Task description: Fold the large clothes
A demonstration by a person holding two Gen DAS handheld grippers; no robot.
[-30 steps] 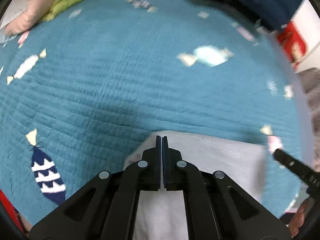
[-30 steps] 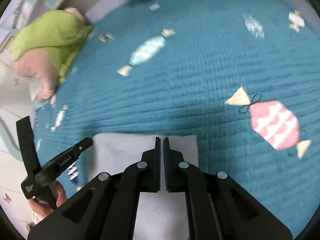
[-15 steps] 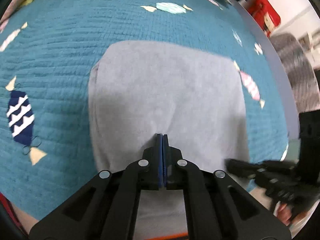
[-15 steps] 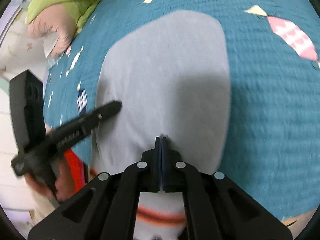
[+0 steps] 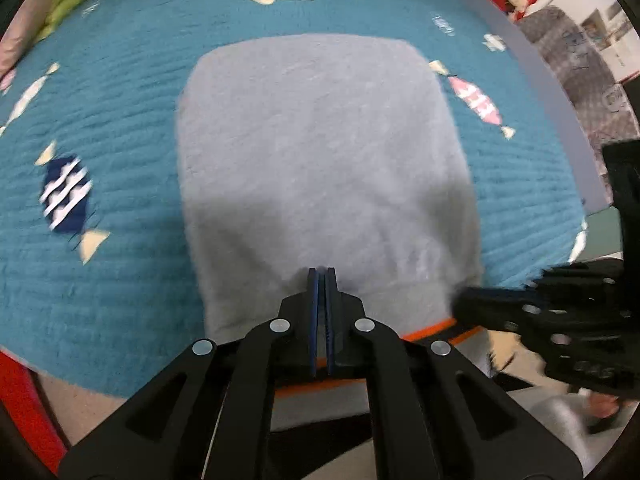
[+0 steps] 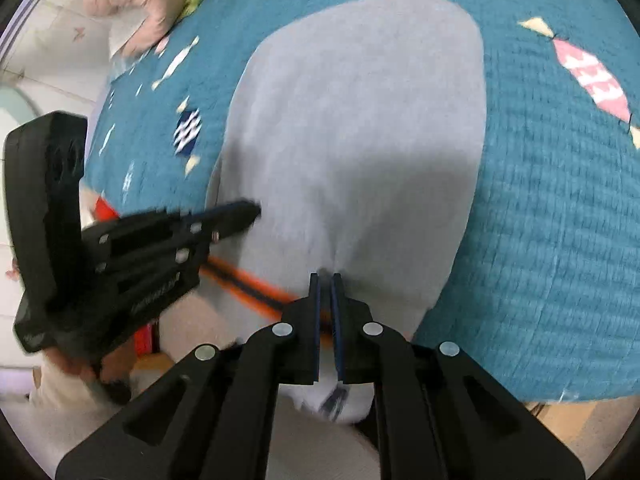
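Since a second ago, both my grippers are dragging the grey garment [image 5: 320, 152] back over the teal quilt [image 5: 120, 220]. Left view: my left gripper [image 5: 321, 276] is pinching its near edge, jaws together. Right view: my right gripper [image 6: 326, 280] is opening slightly, cloth [image 6: 360, 128] lying between the jaws.

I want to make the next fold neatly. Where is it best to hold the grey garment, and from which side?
Probably the near edge of the grey garment, at its two corners by the orange stripe, coming from above: it lies flat on the blue quilt, and that edge hangs free.
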